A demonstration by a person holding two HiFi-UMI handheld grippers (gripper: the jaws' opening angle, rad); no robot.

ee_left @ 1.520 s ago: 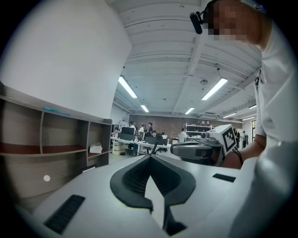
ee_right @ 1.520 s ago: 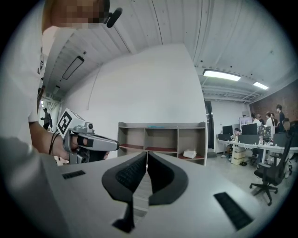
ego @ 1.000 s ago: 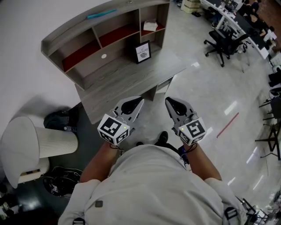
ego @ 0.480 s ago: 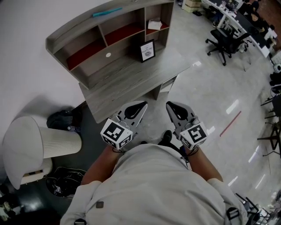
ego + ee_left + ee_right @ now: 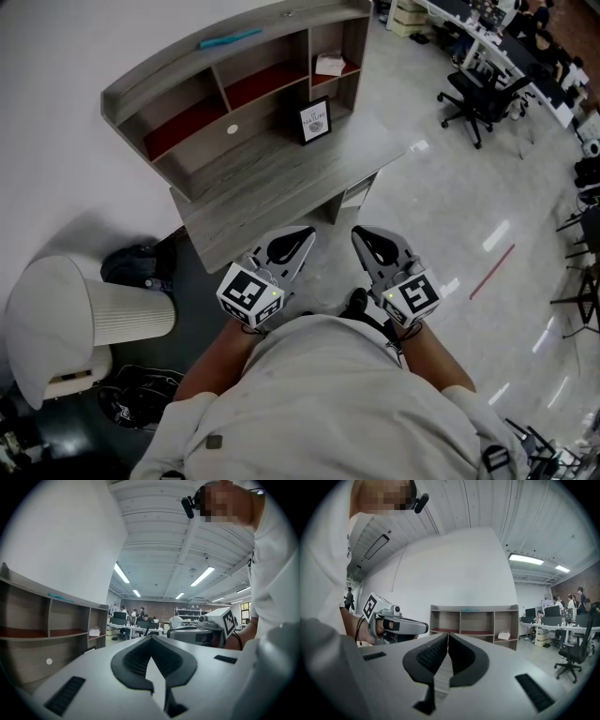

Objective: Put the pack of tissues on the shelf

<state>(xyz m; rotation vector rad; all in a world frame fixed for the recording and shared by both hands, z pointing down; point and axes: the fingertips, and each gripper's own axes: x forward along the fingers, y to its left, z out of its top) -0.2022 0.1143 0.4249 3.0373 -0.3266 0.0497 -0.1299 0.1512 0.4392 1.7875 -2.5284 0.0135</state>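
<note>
Polished pale floor (image 5: 450, 216) fills an open office, seen from above over the shoulders of a person in a light shirt (image 5: 328, 403).

The person holds two grippers low in front of the body, side by side and close together, both aimed at a desk ahead. The left gripper (image 5: 308, 231) has its jaws closed tip to tip, and its own view shows nothing between the dark ribbed pads (image 5: 136, 658). The right gripper (image 5: 356, 232) is closed just as tightly – its pads (image 5: 461, 656) meet along a thin seam with nothing caught in it. Each gripper carries a cube with black-and-white square markers at the rear, near the wrist.

Just beyond the jaw tips stands a grey wood-grain desk (image 5: 272, 187) set against a white wall. A shelf unit (image 5: 187, 80) sits along the back of the desk, split into open compartments with red-lined boards. The pack of tissues (image 5: 329, 65) – small and white – lies in the rightmost compartment, on its middle board, well apart from both grippers. A small framed picture (image 5: 314, 120) stands upright on the desktop below that compartment. A thin turquoise object (image 5: 230, 38) lies on top of the shelf unit.

Left of the desk stands a white chair (image 5: 66, 314). Far right, a black office chair (image 5: 478, 94) stands beside rows of workstations.
</note>
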